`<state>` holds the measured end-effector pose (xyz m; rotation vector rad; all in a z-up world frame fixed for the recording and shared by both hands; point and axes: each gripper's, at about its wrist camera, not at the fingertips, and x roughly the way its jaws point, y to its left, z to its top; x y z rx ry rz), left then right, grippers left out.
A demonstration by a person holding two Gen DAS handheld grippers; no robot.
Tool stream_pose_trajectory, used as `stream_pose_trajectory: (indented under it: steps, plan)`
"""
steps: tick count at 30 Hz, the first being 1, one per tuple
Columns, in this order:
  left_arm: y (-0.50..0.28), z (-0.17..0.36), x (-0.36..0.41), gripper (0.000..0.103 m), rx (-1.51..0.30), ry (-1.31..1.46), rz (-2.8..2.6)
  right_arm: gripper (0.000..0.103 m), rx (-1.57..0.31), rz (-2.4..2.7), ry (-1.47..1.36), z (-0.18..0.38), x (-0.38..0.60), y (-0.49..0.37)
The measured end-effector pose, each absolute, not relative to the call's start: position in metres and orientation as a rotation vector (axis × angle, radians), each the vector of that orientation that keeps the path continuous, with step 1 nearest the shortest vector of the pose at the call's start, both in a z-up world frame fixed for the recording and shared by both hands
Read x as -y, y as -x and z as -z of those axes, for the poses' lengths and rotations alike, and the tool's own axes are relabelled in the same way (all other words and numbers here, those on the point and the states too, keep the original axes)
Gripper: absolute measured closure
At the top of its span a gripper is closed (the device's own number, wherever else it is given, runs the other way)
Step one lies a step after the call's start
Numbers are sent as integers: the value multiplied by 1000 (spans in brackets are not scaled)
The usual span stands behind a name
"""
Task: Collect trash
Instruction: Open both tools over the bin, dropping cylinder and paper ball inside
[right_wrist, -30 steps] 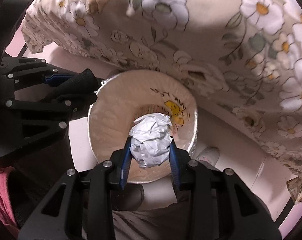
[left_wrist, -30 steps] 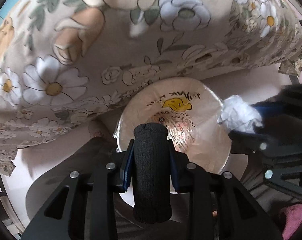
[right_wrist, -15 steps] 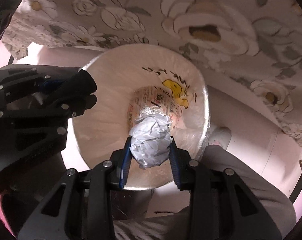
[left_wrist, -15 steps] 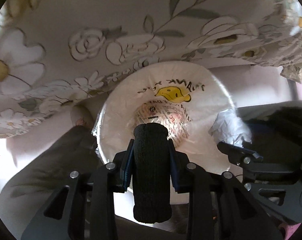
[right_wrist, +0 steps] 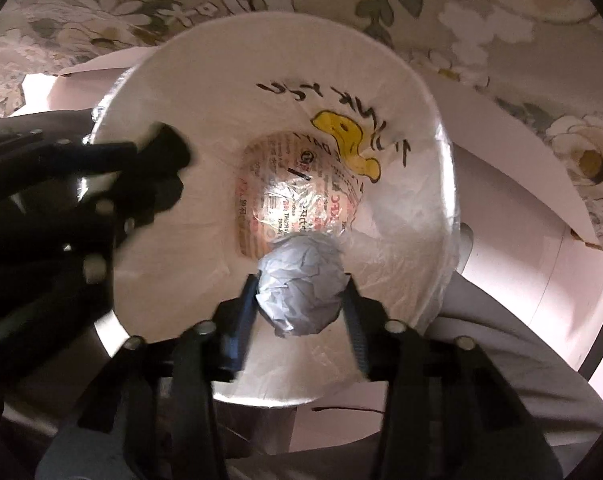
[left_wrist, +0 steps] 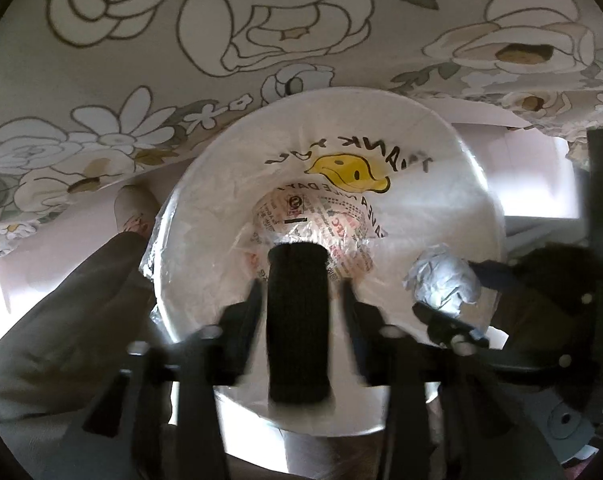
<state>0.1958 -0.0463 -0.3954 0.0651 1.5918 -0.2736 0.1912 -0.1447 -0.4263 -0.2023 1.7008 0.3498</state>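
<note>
A white bin (left_wrist: 229,184) lined with a clear plastic bag bearing a yellow smiley (left_wrist: 349,172) stands directly below both grippers. My left gripper (left_wrist: 299,296) hangs over its mouth, jaws opening, with a black fabric roll (left_wrist: 297,320) loose between the fingers and a gap on each side. My right gripper (right_wrist: 301,292) is over the same bin (right_wrist: 205,92), jaws opening around a crumpled white paper ball (right_wrist: 301,284) that still sits between the fingers. The left wrist view also shows the paper ball (left_wrist: 441,284) at the right; the right wrist view shows the left gripper (right_wrist: 157,168).
A floral tablecloth (left_wrist: 261,40) hangs just behind the bin. A person's grey trouser leg (left_wrist: 61,300) and foot (left_wrist: 133,208) stand left of the bin, and another leg (right_wrist: 521,360) lies at its right. The floor around is pale pink (right_wrist: 501,216).
Both grippers sank toward the bin, which now fills more of each view. Their jaws have spread, and the black roll and paper ball are no longer squeezed.
</note>
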Motion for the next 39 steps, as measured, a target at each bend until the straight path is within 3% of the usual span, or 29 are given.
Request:
stream_pose_trajectory:
  steps: [1,20,39]
  plan:
    - [-196,396,46,38,-1586,-66,264,49,-1705,-341,206,427,147,-191]
    - [-191,376,48,38,-1537,-133,259,49,-1657,-376,197,410,149,-188]
    - [-203,219,11,38,-1291,-185,252,49,-1437,-408,180,272,187,-189]
